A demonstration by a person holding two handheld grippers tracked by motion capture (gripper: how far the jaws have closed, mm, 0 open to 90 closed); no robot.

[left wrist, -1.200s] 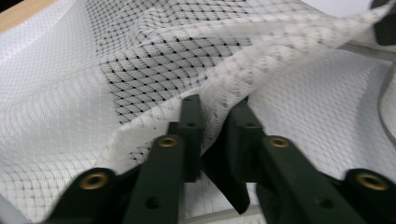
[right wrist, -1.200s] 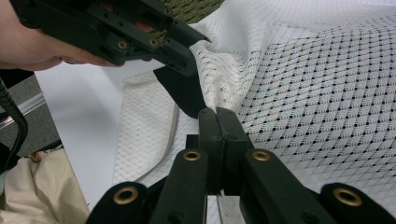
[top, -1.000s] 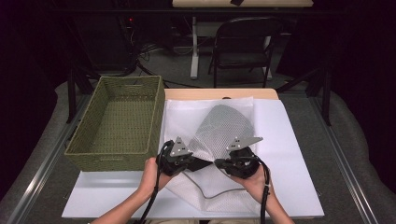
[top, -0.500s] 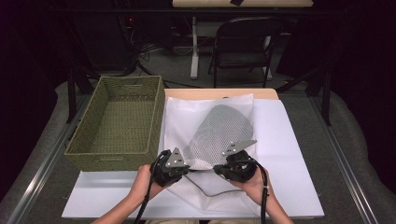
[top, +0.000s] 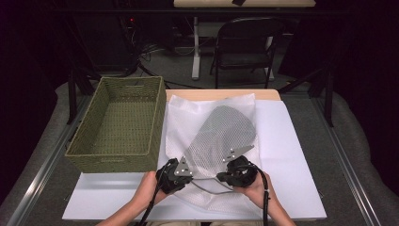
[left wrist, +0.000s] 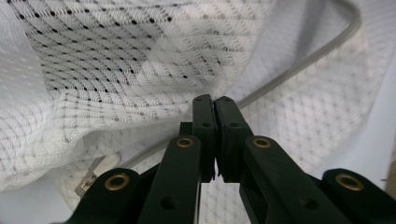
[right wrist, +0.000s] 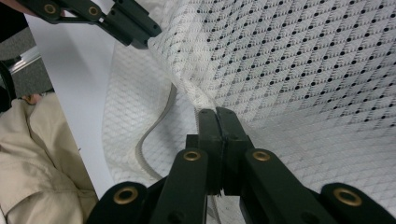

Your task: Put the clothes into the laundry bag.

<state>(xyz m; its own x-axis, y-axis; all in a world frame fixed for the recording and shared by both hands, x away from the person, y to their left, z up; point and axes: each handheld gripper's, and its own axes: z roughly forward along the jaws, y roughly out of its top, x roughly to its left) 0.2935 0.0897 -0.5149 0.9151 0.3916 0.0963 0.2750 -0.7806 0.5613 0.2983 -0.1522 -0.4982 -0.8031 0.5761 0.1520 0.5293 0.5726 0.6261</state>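
A white mesh laundry bag (top: 211, 123) lies on a white surface (top: 291, 155) in the middle of the high view, with a grey mesh bag (top: 219, 136) partly inside it or on top of it (which of the two I cannot tell). The grey bag's long axis runs from lower left to upper right of that frame. An empty green woven basket (top: 120, 125) sits just beside the bags, at centre left. At the lower centre, the left gripper (top: 181, 172) and the right gripper (top: 230, 173) meet the near edge of the mesh side by side, the left one nearer the basket. In the left gripper view, the left gripper (left wrist: 215, 103) has its jaws pressed together on a fold of white mesh, beside a grey zipper band (left wrist: 299, 60). In the right gripper view, the right gripper (right wrist: 217, 114) is likewise clamped on a mesh edge. The bags stretch away from both grippers toward the upper frame, so any lift probably starts from this near edge.
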